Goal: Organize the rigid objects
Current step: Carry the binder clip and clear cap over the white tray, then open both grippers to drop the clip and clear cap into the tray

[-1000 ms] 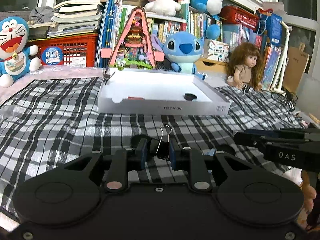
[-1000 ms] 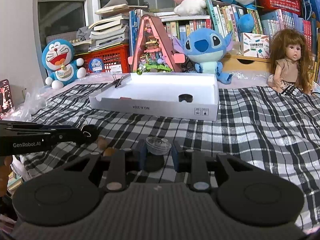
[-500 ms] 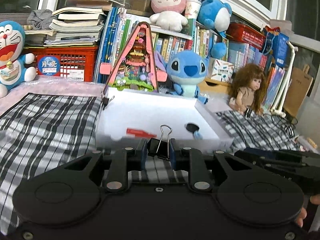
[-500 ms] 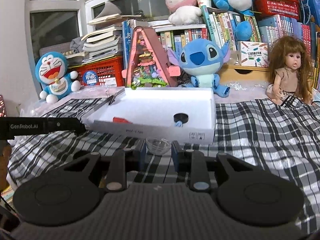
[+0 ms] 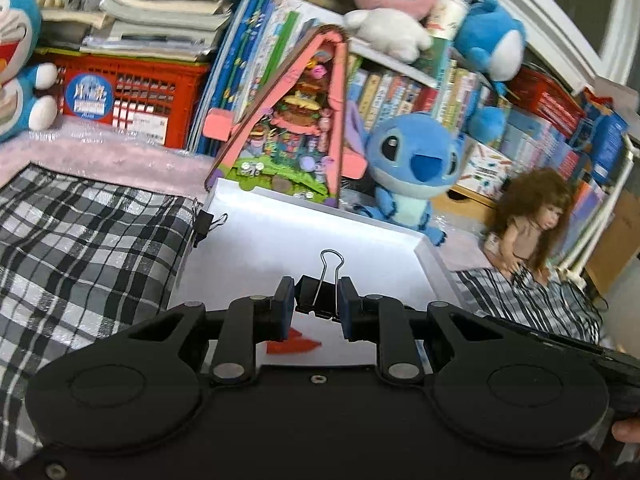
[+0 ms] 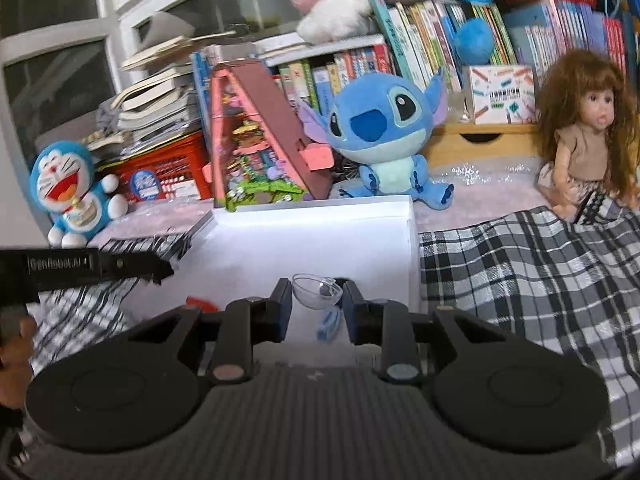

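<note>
Left wrist: left gripper clamps binder clip — right gripper clamps clear dome above white box.

Matt white box, woven checked cloth

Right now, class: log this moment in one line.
left gripper: shut on black binder clip | right gripper: shut on clear plastic dome | both over white tray

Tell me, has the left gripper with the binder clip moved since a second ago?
Yes. The left gripper, jaws shut on the binder clip, has advanced from the plaid cloth to over the white box.
</note>
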